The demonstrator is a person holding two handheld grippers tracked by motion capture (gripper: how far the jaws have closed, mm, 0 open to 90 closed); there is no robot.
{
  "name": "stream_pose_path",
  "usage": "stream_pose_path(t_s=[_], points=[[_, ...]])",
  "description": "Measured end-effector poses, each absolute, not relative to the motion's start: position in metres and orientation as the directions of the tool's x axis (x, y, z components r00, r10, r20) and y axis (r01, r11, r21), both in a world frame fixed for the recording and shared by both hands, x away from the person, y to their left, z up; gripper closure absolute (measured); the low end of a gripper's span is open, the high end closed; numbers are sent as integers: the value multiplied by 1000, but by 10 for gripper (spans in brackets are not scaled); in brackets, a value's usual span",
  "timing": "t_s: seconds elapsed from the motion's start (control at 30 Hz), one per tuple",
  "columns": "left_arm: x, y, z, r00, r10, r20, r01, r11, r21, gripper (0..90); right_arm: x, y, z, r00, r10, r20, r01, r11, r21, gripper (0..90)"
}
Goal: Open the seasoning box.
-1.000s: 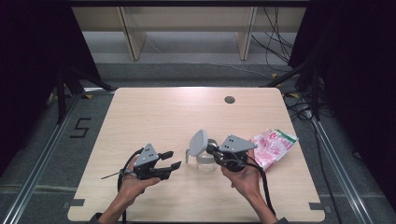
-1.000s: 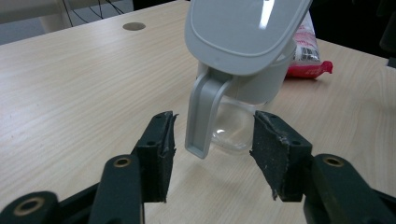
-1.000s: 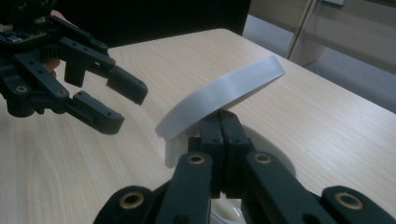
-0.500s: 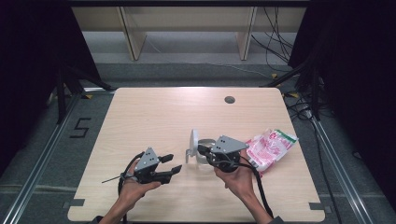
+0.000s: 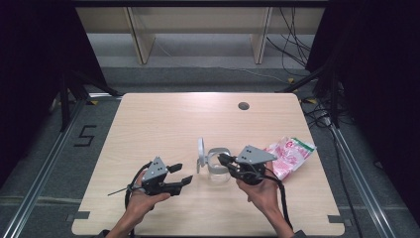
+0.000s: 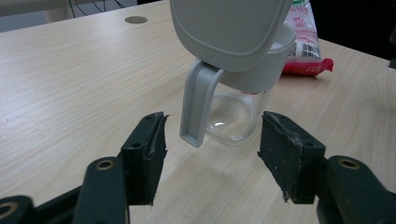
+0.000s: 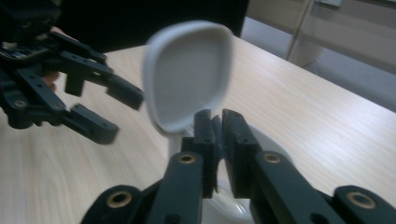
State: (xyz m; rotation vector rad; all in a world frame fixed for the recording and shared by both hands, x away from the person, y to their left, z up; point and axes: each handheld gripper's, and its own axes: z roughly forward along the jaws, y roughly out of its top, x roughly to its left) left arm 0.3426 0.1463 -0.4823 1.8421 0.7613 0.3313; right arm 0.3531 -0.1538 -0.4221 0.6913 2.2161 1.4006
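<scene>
Clear jug (image 5: 216, 168) with grey flip lid (image 5: 201, 150) raised: centre of high view, on counter (image 5: 163, 124). Right tool (image 5: 222, 159): pinching jug rim, jaws just easing. Left tool (image 5: 181, 174): spread, just widening, nothing between, lower left.

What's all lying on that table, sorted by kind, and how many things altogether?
Clear jug with grey flip lid: 1
Pink and white packet: 1
Hand-held grippers, left gripper and right gripper: 2
Total: 4
</scene>
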Motion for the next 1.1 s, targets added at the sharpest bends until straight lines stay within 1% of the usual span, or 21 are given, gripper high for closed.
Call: stream_pose_path(t_s=[0.07, 0.1, 0.17, 0.2, 0.23, 0.33, 0.4, 0.43, 0.47, 0.53, 0.57, 0.6, 0.63, 0.73, 0.77, 0.83, 0.93, 0.97, 1.0, 1.07, 1.1], points=[[343, 146, -485, 756, 640, -135, 355, -229, 906, 375, 347, -163, -425, -757, 653, -17, 263, 329, 907, 766], [343, 145, -485, 753, 642, -141, 363, -227, 904, 364, 349, -170, -427, -759, 651, -29, 249, 331, 910, 735], [345, 147, -485, 766, 631, -123, 345, -242, 907, 350, 348, -183, -429, -727, 686, -15, 269, 305, 914, 693], [344, 147, -485, 749, 646, -150, 373, -223, 901, 346, 348, -188, -430, -719, 695, -17, 269, 301, 915, 676], [344, 148, -485, 750, 643, -153, 374, -221, 901, 340, 349, -195, -431, -697, 716, -25, 261, 286, 922, 654], [343, 148, -486, 745, 648, -157, 380, -219, 899, 326, 346, -209, -435, -659, 752, 1, 306, 267, 914, 585], [343, 146, -486, 748, 644, -161, 380, -217, 899, 319, 344, -216, -439, -628, 777, 50, 333, 210, 919, 535], [343, 146, -486, 748, 644, -161, 380, -217, 899, 317, 345, -222, -442, -620, 784, 41, 329, 212, 920, 511], [343, 146, -486, 752, 640, -160, 379, -222, 898, 313, 345, -226, -444, -605, 796, 33, 332, 214, 919, 495], [344, 147, -486, 755, 637, -155, 375, -226, 899, 307, 342, -231, -447, -580, 812, 63, 358, 184, 915, 469], [344, 146, -487, 750, 641, -165, 384, -217, 897, 302, 341, -236, -448, -570, 820, 55, 357, 187, 915, 453], [344, 146, -487, 749, 641, -166, 384, -217, 897, 298, 341, -237, -449, -565, 822, 71, 359, 167, 918, 439], [344, 146, -487, 746, 646, -163, 386, -220, 896, 293, 342, -242, -448, -566, 824, 36, 334, 189, 923, 431], [344, 146, -487, 743, 648, -165, 391, -221, 893, 283, 338, -250, -448, -516, 852, 85, 376, 136, 917, 416], [344, 146, -487, 744, 647, -166, 391, -221, 893, 278, 340, -256, -449, -509, 859, 60, 356, 147, 923, 409], [346, 145, -488, 743, 647, -172, 396, -218, 892, 268, 339, -261, -450, -475, 878, 66, 365, 128, 922, 396], [347, 146, -488, 750, 644, -152, 385, -237, 892, 242, 339, -273, -453, -445, 894, 50, 366, 130, 921, 390], [346, 145, -488, 732, 660, -171, 404, -219, 888, 236, 338, -275, -454, -430, 899, 79, 379, 101, 920, 386], [346, 145, -488, 731, 661, -168, 403, -219, 889, 236, 339, -279, -454, -444, 894, 62, 369, 119, 922, 384], [345, 145, -487, 732, 662, -161, 399, -225, 889, 234, 338, -284, -455, -425, 902, 75, 379, 102, 920, 377], [345, 145, -487, 735, 659, -162, 397, -224, 890, 231, 335, -285, -455, -407, 909, 91, 404, 89, 911, 373]])
